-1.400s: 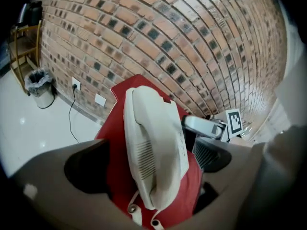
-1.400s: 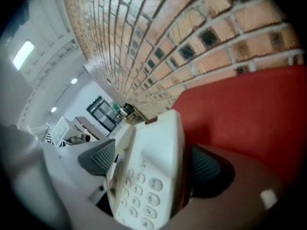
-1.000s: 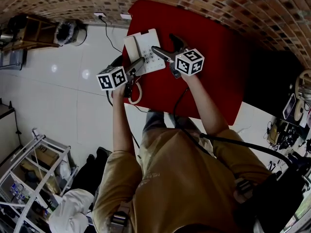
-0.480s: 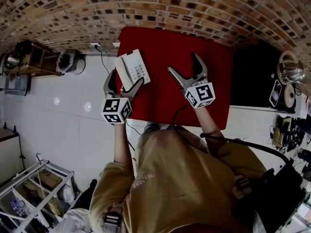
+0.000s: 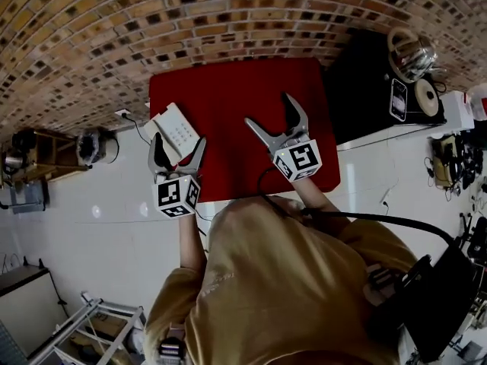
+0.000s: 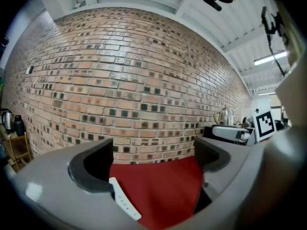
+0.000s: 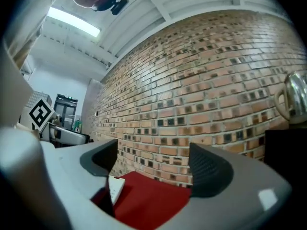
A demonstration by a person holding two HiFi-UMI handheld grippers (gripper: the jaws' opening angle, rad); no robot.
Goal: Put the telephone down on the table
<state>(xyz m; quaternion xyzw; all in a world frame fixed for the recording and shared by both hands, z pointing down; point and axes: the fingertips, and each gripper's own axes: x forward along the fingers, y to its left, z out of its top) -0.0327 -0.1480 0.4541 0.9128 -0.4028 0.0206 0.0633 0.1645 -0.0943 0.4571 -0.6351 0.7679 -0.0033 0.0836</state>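
The white telephone lies on the left edge of the red table. My left gripper hovers just in front of the phone, apart from it, open and empty. My right gripper hangs over the table's middle; its jaws are closing with nothing between them. In the left gripper view the left gripper points level at the brick wall, with a strip of the telephone low between its jaws. The right gripper sees the telephone low at its left.
A brick wall stands behind the table. A black cabinet with a metal kettle is to the right. A wooden shelf stands on the white floor at left. A cord runs from a wall socket.
Both grippers have risen and drawn back from the telephone, which stays on the table. They have levelled out toward the wall, and the head view has shifted.
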